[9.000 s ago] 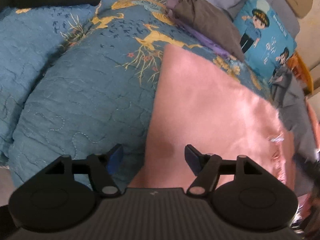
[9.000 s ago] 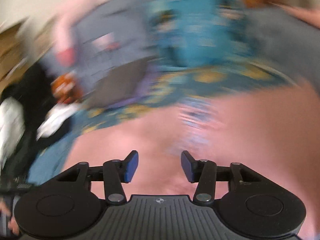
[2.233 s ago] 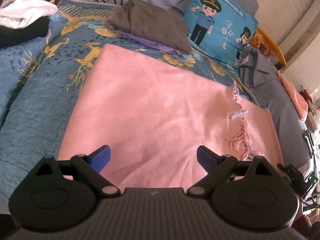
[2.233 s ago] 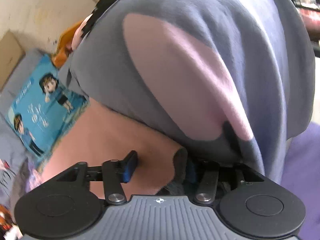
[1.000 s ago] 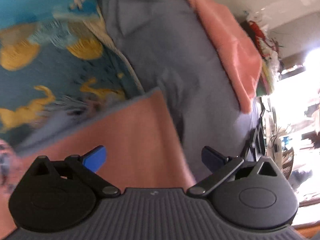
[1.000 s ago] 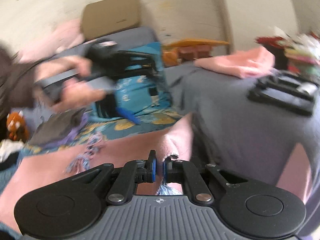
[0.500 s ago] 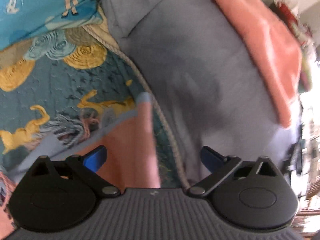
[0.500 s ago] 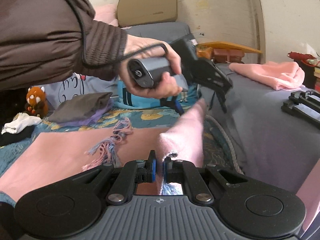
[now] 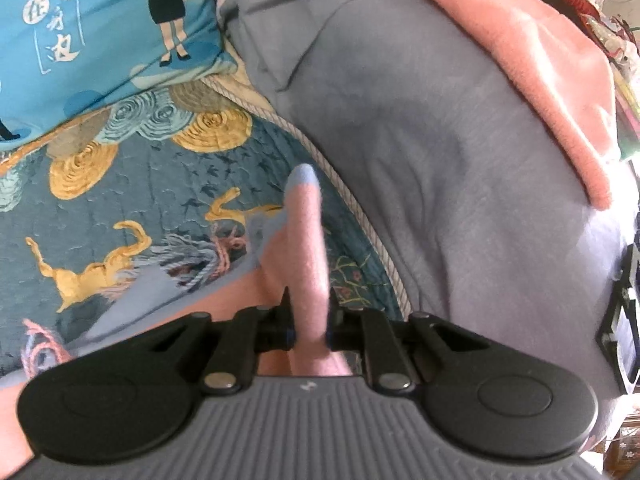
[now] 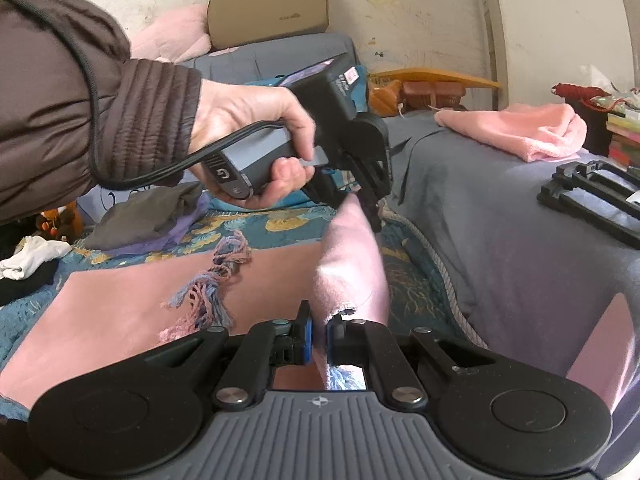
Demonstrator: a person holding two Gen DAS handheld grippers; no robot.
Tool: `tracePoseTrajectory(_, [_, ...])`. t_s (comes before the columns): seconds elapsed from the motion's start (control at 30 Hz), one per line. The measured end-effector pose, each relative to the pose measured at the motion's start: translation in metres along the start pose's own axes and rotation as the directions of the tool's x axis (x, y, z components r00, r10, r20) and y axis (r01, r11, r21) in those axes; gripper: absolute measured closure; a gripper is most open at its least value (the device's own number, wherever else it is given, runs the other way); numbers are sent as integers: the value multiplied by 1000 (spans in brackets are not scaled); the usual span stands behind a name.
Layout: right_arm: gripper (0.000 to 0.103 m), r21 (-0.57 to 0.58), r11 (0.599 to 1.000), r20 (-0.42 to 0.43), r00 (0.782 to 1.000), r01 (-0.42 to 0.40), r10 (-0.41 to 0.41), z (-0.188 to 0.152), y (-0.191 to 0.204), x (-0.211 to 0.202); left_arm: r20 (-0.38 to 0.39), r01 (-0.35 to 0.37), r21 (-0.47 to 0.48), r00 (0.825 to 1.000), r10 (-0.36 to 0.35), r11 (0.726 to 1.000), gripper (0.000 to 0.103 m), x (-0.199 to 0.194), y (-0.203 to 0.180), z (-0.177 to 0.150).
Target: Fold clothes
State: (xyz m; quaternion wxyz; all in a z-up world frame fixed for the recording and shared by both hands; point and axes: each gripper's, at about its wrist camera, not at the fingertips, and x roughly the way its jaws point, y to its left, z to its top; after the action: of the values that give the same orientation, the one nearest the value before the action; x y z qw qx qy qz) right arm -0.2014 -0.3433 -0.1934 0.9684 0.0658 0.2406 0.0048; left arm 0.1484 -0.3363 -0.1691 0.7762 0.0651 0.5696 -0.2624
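Gripping the near edge of a pink scarf [image 10: 120,304] at two places, we are at the pick-up step of a fold. The scarf lies spread on a blue quilt with gold patterning [image 9: 132,184] that covers the bed, reaching away ahead of both tongs, with a fringe of pink and blue tassels [image 10: 208,288] lying on top of it, ahead and to the left of the right tongs.

The right tongs [image 10: 318,338] are nearly closed, pinching a raised ridge of the pink fabric that stands up between their blue pads. The left tongs [image 9: 310,330] point steeply down and their jaws are closing, with a thick fold of the same scarf between them; the cloth already bulges above the pads. In the right wrist view we see the person's hand [image 10: 256,128], in a brown padded sleeve [image 10: 80,96], holding the left tongs just beyond the right tongs, at the far end of the lifted ridge.

To the right of both tongs lies a grey sheet [image 9: 460,160] with a pink towel [image 10: 516,128] on it. A blue cartoon cushion [image 9: 92,32] sits ahead and to the left of the left tongs.

We judge that the next move needs both grips firm, then a level lift carrying this edge across to the opposite one.
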Motion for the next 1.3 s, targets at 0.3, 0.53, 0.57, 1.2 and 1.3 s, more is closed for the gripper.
tracePoseTrajectory(0.3, [97,-45,995,22,996,-84,85,22,35,-15,84,5,30,996,-8,1000,92,-55,24,-17])
tracePoseTrajectory(0.53, [97,-76,962,17,964,-262,264,34,91,-19,171,-36,-5,985,36,999,92,-128,90,-50])
tracePoseTrajectory(0.57, [97,-89,953,13,956,-290,292,34,103,-20,183,-47,-13,982,49,999,92,-139,104,-58])
tracePoseTrajectory(1.2, [97,-192,693,-308,713,-695,630,-5,355,36,234,-253,-300,915,328,920,92,-257,387,-257])
tracePoseTrajectory(1.3, [96,-194,685,-359,701,-702,617,-19,377,47,212,-262,-326,916,341,908,92,-246,414,-276])
